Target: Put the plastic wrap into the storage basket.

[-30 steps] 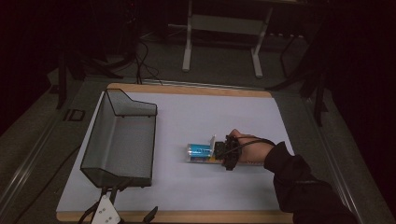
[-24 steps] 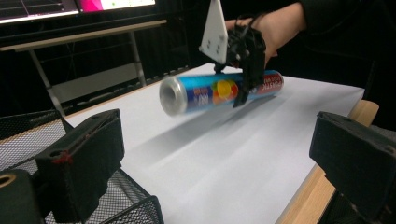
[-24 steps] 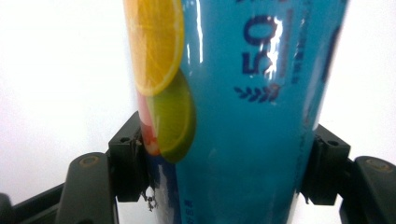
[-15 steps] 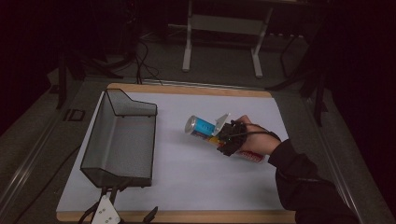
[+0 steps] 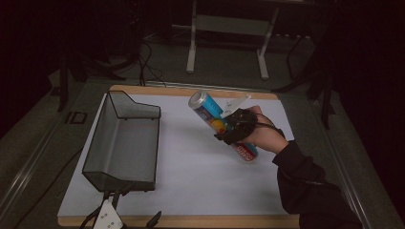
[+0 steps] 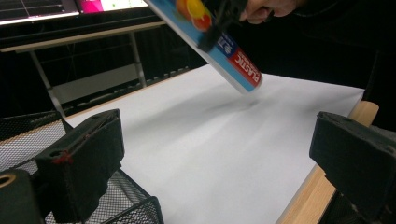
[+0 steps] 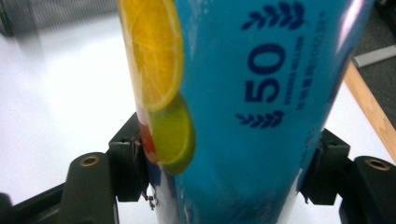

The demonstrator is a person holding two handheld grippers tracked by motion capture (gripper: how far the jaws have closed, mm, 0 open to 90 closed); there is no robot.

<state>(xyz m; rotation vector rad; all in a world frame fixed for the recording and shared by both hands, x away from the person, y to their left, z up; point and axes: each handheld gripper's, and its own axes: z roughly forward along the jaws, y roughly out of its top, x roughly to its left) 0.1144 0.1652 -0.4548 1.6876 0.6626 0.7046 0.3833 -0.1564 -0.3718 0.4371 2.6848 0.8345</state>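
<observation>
Wooden-edged table [image 5: 191,222] covered by a white sheet [image 5: 200,167]; black mesh basket [image 5: 122,140] resting on the sheet's left side.

**dim room around a white-topped desk**

the desk [image 5: 191,167] carried a white sheet with a pale wooden edge along its near and far sides. grey floor [image 5: 167,62] lay around it, crossed by dark cables [image 5: 143,62]. beyond stood a light metal frame stand [image 5: 229,43]. the surroundings were dark, with light falling mainly on the desk.
</observation>
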